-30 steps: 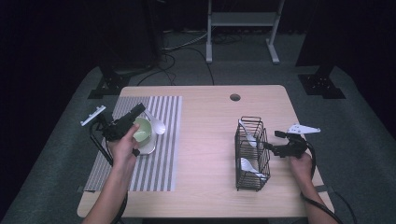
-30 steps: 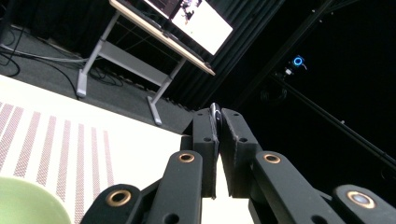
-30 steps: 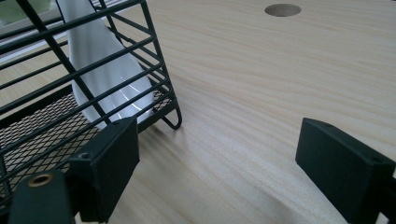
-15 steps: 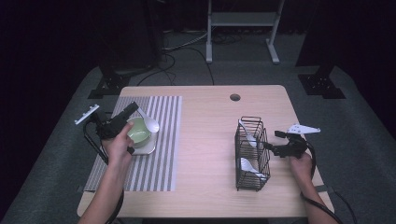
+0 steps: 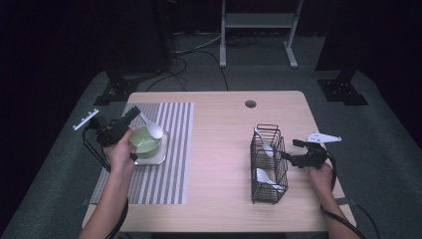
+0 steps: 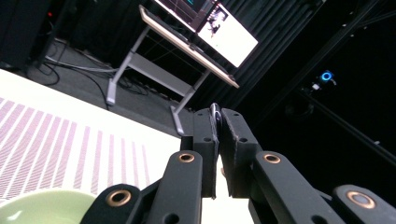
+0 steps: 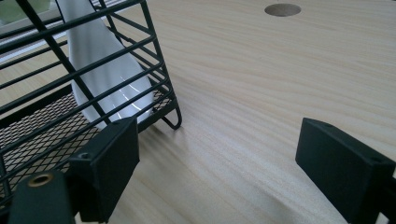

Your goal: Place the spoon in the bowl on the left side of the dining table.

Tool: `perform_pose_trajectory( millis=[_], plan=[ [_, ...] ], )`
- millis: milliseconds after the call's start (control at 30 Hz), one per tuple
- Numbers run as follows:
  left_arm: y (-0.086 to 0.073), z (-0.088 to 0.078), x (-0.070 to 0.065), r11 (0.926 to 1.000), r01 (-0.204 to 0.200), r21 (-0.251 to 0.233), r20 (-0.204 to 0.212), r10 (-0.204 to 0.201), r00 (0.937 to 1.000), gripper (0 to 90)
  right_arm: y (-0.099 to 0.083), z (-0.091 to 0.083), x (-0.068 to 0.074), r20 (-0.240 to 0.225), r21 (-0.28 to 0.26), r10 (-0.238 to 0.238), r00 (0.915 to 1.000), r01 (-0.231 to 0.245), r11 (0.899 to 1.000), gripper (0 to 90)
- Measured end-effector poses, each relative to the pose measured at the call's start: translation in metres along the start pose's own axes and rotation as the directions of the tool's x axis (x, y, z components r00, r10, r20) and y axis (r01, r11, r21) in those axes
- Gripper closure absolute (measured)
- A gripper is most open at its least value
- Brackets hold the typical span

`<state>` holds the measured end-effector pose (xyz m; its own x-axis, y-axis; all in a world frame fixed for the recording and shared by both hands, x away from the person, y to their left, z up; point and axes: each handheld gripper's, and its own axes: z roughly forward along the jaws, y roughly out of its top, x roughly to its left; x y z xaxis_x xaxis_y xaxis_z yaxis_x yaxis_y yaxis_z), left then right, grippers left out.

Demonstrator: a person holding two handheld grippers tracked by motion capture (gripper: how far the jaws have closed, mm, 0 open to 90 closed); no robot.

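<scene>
text: none I can read | labels/brands/numbers: none | screen (image 6: 227,31), upper middle of my left gripper view: lit, its contents too small and blurred to make out

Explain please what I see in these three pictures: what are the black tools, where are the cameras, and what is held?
A person sits at a wooden table and holds a hand tool with two jaws in each hand. One camera looks down from above; one more rides on each tool. The left gripper is shut on the handle of a white spoon, whose head is over a green bowl on a striped mat. In the left gripper view the thin handle sits between the pads. The right gripper is open beside a black wire basket that holds more white spoons.
</scene>
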<state>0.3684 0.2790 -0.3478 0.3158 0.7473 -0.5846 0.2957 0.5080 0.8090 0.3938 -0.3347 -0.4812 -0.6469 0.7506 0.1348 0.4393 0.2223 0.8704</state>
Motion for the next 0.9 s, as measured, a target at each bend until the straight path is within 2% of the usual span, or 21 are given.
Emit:
perform_pose_trajectory(
  millis=[467, 900],
  plan=[
    [0.009, -0.006, 0.013, 0.9997, 0.006, -0.022, -0.040, -0.007, 0.9992, 84.9, 0.000, 0.000, 0.000, -0.002, 0.000, 0.001, 1.0000, -0.001, 1.000, 12.3],
    [0.017, -0.012, 0.031, 0.9990, 0.019, -0.040, -0.097, -0.023, 0.9951, 84.9, 0.000, 0.000, 0.000, -0.001, 0.002, 0.000, 1.0000, 0.000, 1.000, 12.3]
  ],
)
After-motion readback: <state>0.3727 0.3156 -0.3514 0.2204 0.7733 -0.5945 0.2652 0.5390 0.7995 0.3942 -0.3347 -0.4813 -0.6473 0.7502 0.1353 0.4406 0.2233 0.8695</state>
